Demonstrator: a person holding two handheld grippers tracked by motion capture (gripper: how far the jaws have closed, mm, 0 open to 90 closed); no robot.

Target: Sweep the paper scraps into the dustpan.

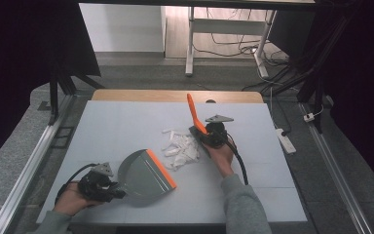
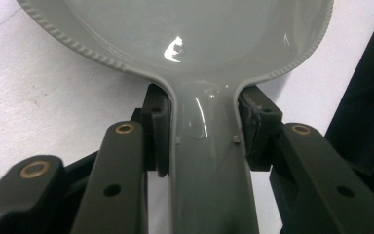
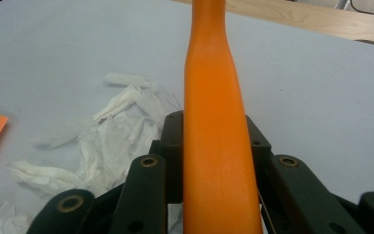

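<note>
Where the high view is read from its lower left, the left gripper [image 1: 108, 186] sits in a person's left hand [image 1: 73, 199], its jaws closed on the handle of a grey dustpan [image 1: 143, 173]. In the left gripper view the two black jaws press the narrow grey handle [image 2: 209, 161] from either side, and the pan's ribbed rim spans the top of the frame. The pan lies low on the pale table [image 1: 126, 126], lower centre-left of the high view, and its orange lip [image 1: 161, 168] faces the upper right.

Right gripper [image 1: 205, 134]: centre of the high view, held in the right hand [image 1: 221, 156], grey sleeve [image 1: 241, 204] entering from the bottom edge, black cable [image 1: 239, 163] trailing along the forearm. Its jaws are clamped on an orange brush handle [image 1: 194, 113], which rises tilted toward the top of the frame. In the right gripper view the orange handle [image 3: 214, 126] runs up the middle of the frame between the two jaws, held on both sides. The brush head cannot be made out.

White crumpled paper scraps [image 1: 180, 146]: a loose heap at the frame's centre, between the pan's orange lip and the right gripper, just beside both. In the right gripper view the scraps [image 3: 112, 131] lie at the left of the handle.

A wooden strip [image 1: 175, 95] borders the table's far edge.
</note>
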